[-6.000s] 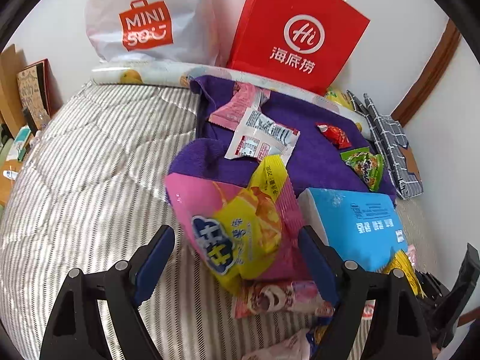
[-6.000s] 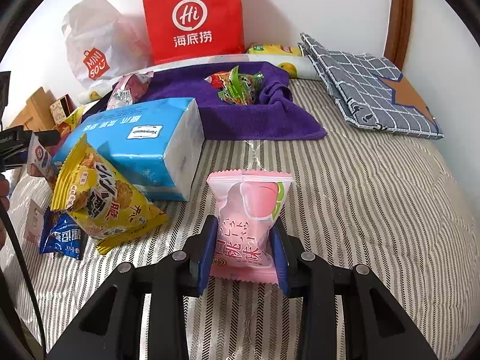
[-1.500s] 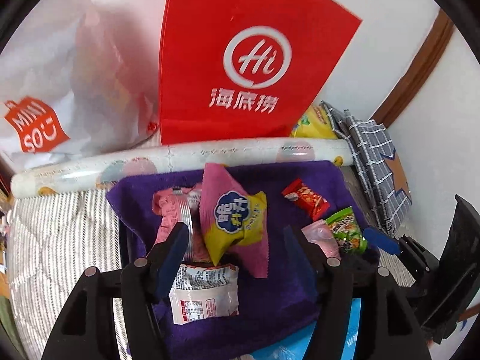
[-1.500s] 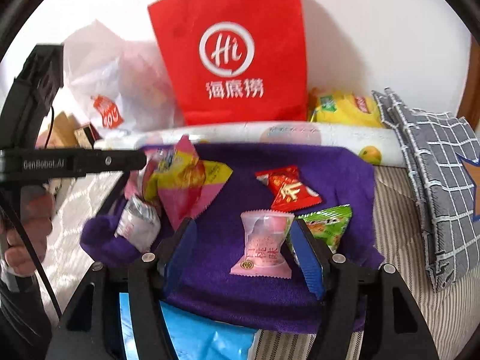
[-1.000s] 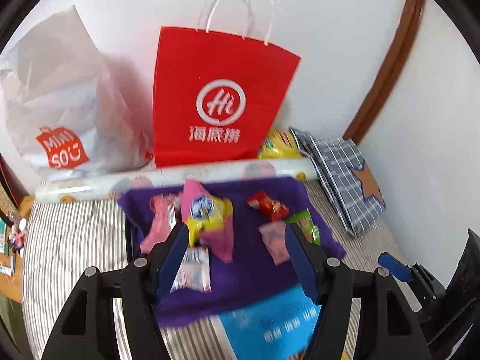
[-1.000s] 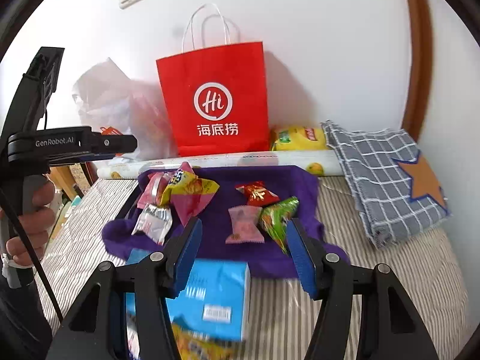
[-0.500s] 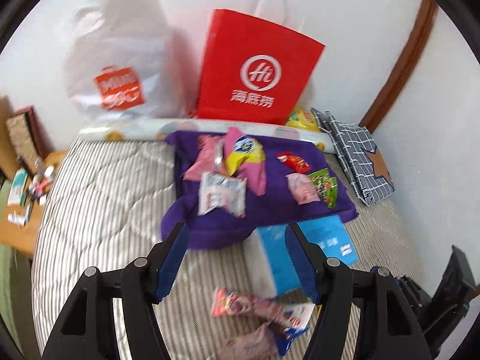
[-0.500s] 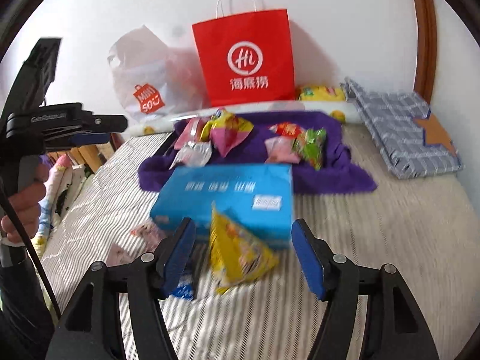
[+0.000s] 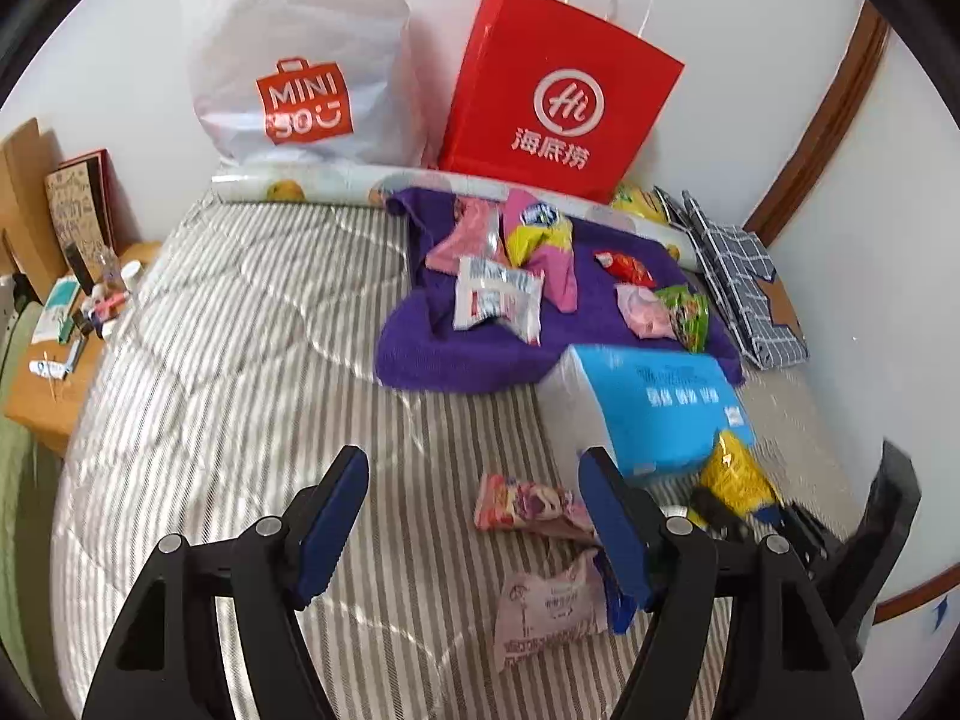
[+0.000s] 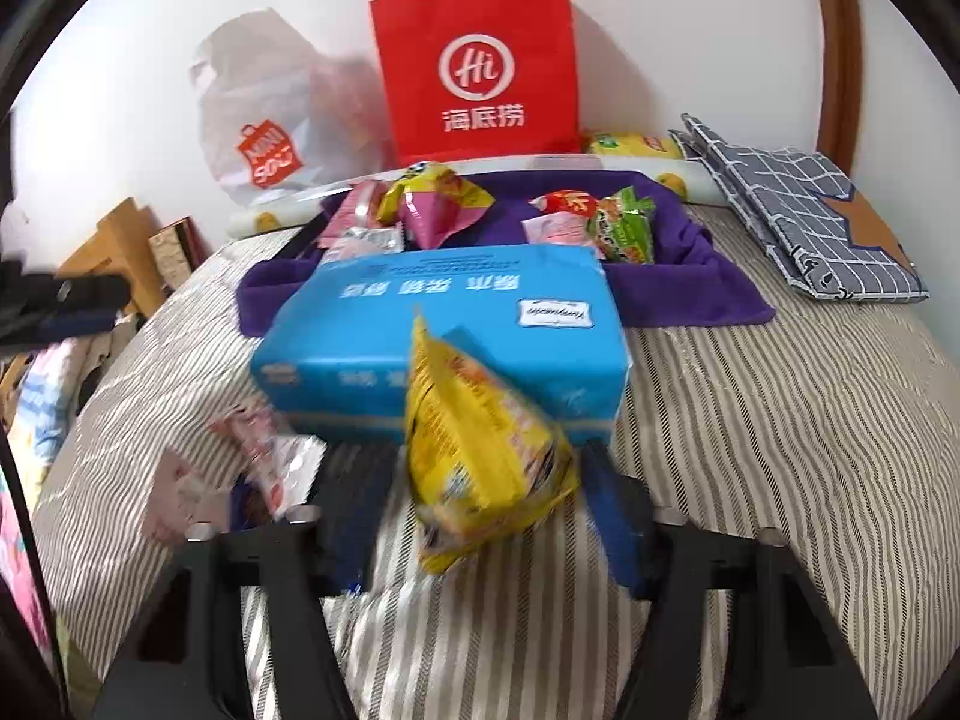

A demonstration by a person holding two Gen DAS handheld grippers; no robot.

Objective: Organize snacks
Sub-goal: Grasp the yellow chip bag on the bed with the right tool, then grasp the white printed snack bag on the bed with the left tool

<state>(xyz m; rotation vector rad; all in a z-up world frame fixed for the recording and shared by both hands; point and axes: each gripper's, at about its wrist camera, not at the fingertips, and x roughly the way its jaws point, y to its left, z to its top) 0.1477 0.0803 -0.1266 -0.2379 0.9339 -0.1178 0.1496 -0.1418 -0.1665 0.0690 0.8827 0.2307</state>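
Note:
My left gripper [image 9: 474, 480] hangs over the striped bed [image 9: 240, 360], its jaws opening, with nothing between the pads. A pink-purple snack packet [image 9: 528, 504] lies just by its right finger, and a pale pink packet [image 9: 549, 606] lies nearer me. My right gripper [image 10: 483, 510] is low over the bed, jaws closing with a yellow snack bag [image 10: 480, 456] between them; the blurred pads do not visibly press it. A blue tissue pack [image 10: 444, 324] sits just behind it. Beyond lies a purple cloth [image 9: 420, 354] carrying several snacks.
A red paper bag [image 9: 558, 102] and a white plastic bag [image 9: 300, 60] stand against the wall. A patterned roll [image 9: 300, 189] lies before them. A folded checked cloth [image 10: 804, 222] lies at the right. A wooden bedside table [image 9: 54, 372] with small items is at the left.
Both grippers have drawn back from the purple cloth and sunk toward the bed. The yellow bag now stands between the right gripper's fingers, which have narrowed. The left jaws stand slightly wider.

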